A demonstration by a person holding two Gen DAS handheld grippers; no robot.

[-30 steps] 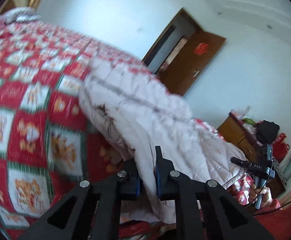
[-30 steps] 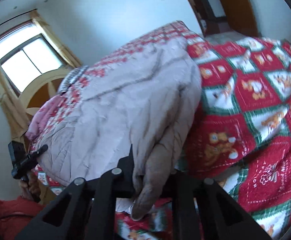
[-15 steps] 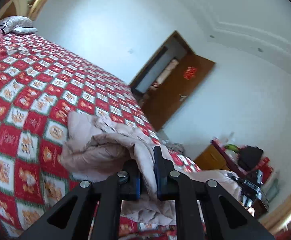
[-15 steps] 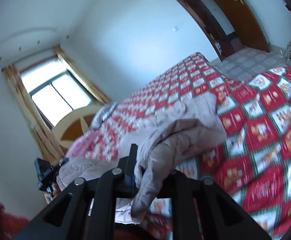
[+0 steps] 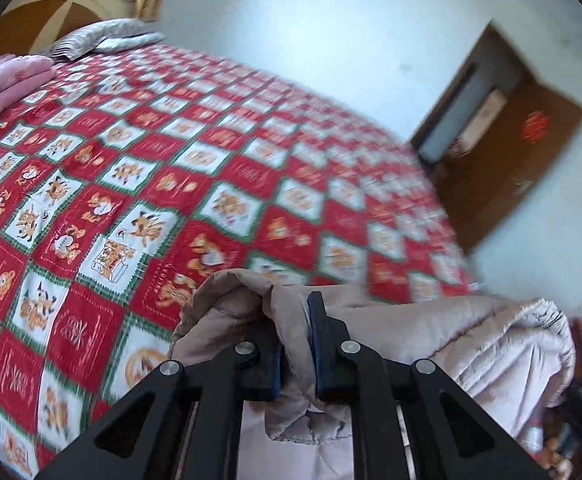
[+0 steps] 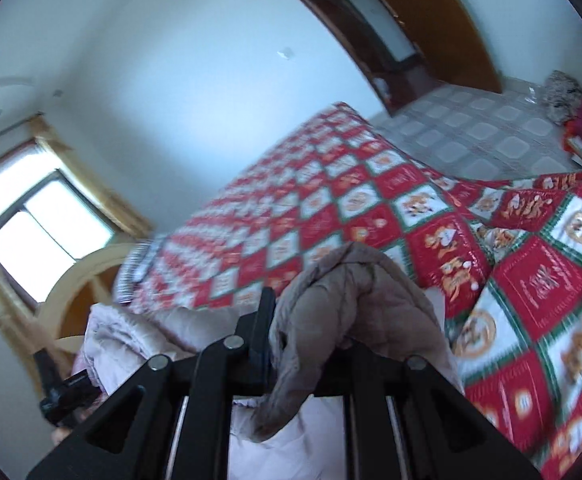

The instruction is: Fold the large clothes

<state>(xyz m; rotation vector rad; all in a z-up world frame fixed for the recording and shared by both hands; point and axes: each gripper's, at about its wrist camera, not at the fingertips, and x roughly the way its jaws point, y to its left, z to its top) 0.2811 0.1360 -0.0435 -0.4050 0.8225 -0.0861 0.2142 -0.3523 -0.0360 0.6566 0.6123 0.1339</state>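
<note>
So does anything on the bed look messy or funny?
Yes. The red bedspread is rumpled at its corner, lifted into a wrinkly ridge. The beige jacket hangs bunched between both grippers, not yet folded.

The beige quilted padded jacket (image 5: 471,344) hangs bunched over the near edge of the bed's red-and-white checked patterned bedspread (image 5: 179,168); grey striped pillows (image 5: 103,38) and folded pink blankets (image 5: 7,80) lie at its far end.

Daylight is admitted by the window (image 6: 39,220) at left. The bedspread (image 5: 331,184) is smeared by motion blur. Strong fisheye curvature and dark vignetting are seen at frame corners.
</note>
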